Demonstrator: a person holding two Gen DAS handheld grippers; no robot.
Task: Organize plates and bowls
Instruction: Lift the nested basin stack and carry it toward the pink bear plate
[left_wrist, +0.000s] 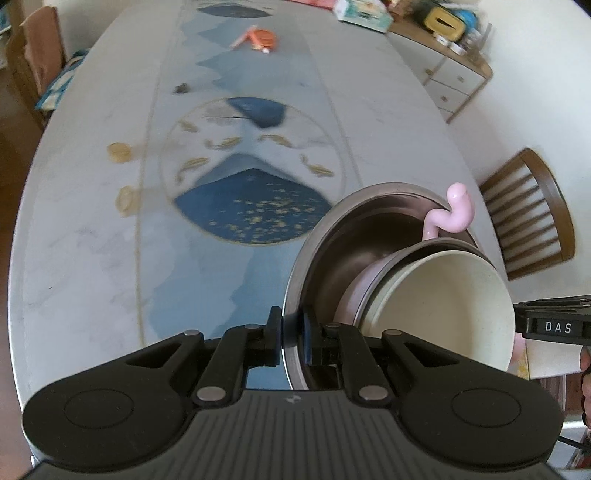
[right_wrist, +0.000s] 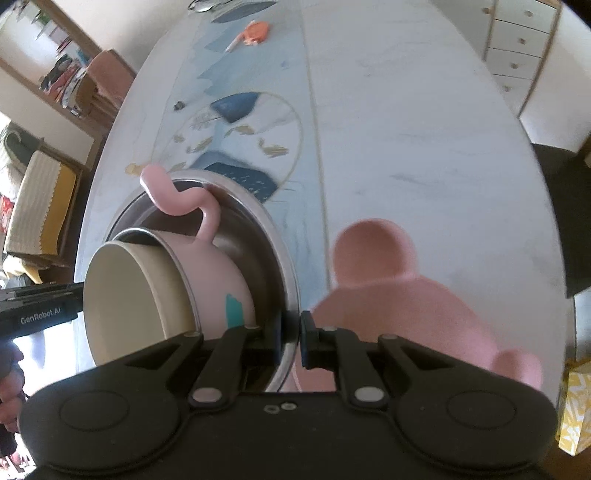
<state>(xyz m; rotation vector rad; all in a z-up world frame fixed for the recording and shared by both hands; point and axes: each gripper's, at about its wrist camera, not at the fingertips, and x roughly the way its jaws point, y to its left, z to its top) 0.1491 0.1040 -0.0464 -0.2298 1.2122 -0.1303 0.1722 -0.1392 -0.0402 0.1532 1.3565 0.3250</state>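
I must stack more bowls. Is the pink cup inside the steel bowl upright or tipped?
Tipped. The pink cup lies on its side inside the steel bowl, mouth facing sideways, with a cream bowl nested inside it.

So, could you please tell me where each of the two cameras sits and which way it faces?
Left wrist: on the left gripper, looking steeply down over the table; jaws clamp the steel bowl rim; the right gripper enters at right.
Right wrist: on the right gripper, facing likewise; jaws clamp the opposite rim; a pink eared dish lies below.
Shared: steel bowl, pink cup, cream bowl, table.
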